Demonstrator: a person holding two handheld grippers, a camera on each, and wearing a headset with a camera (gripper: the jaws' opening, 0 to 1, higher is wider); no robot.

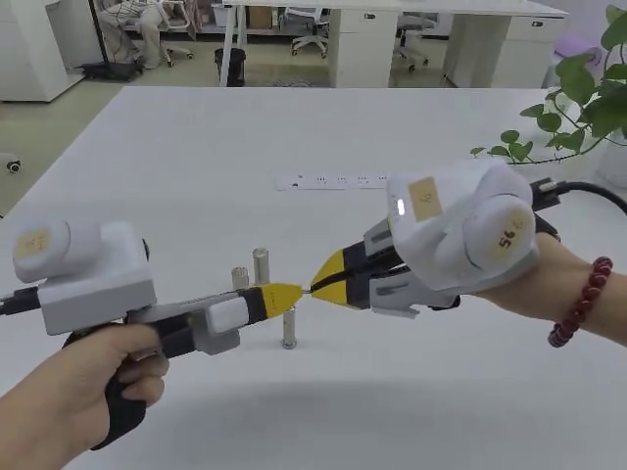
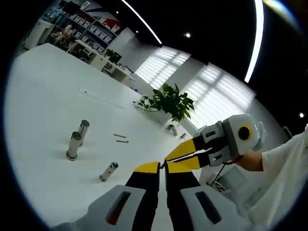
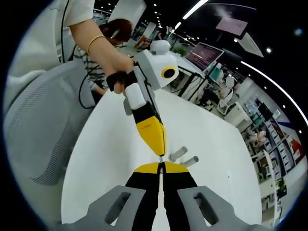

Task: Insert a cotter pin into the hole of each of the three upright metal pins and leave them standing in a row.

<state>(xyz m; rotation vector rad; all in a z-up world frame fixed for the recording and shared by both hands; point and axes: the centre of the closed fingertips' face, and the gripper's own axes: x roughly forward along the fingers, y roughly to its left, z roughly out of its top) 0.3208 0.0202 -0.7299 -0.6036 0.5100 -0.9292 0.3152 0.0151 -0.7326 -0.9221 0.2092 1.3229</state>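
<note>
White table (image 1: pixel 196 157); cotter pin (image 1: pixel 308 290) barely discernible

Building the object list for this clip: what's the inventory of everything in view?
metal pins: three, silver, upright mid-table near the claw tips
cotter pins: two, grey, lying loose beyond the metal pins
power strip: one, white, farther back on the table
table: one, white, under everything
plant: one, green, table's right edge
office chairs: a few, dark, background
bracelet: one, red beads, right wrist
left claw: one, yellow-tipped, shut, meeting the right claw
right claw: one, yellow-tipped, shut
</note>
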